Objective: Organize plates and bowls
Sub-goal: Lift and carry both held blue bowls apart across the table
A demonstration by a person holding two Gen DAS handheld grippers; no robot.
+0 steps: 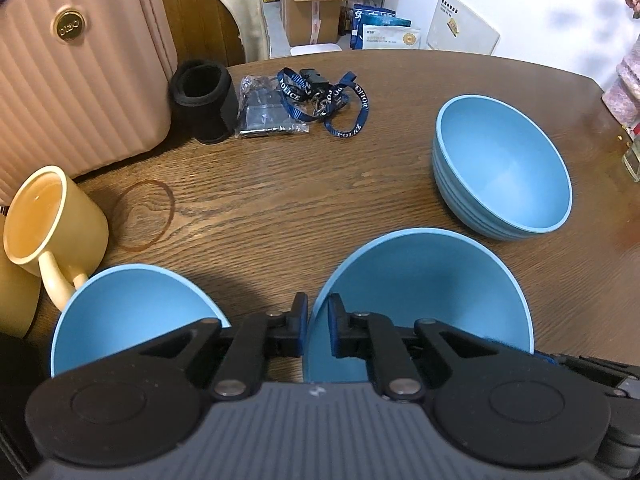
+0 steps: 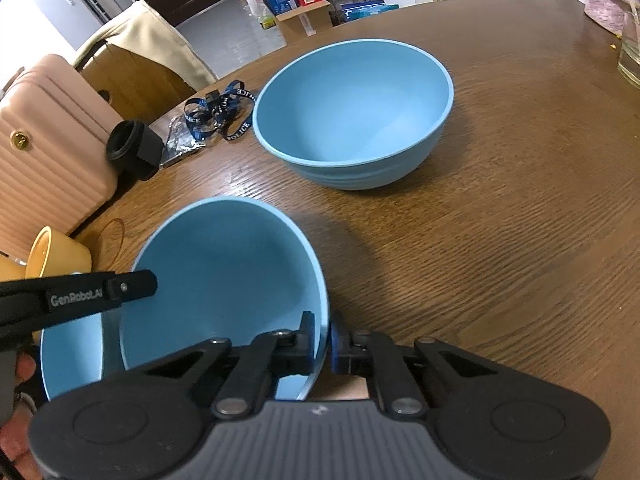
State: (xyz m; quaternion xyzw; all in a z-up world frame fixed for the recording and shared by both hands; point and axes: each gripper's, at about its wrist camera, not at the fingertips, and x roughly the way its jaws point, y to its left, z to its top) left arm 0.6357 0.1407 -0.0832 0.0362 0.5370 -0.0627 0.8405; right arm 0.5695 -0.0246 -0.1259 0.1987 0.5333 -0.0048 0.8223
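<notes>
left gripper [image 1: 318, 320]: clamped on the left rim of the middle bowl [image 1: 420, 292], one pad inside, one outside. Pinching the thin wall is about the only way I can hold something this wide.

right gripper [image 2: 322, 338]: clamped on the same bowl's rim, opposite side. Two grips across from each other should stop it swinging, I reckon.

middle bowl: tipped up on edge, mouth facing away from me and towards the far bowl. Can't tell if it's fully off the table.

near bowl [image 1: 132, 316]: sits at the near left, just beside the held one and close to the yellow mug [image 1: 52, 224]. Not touched yet.

far bowl [image 2: 354, 118]: upright on the wooden table [image 2: 500, 240], well apart from my grippers, with ridges on the outside. Looks like the natural base for a stack, so that's where I guess this one goes.

clutter: lanyard [image 1: 328, 100] and black sleeve [image 1: 204, 100] sit at the back, out of the way.

watch out: thin rim pinch could slip if I tilt more.
</notes>
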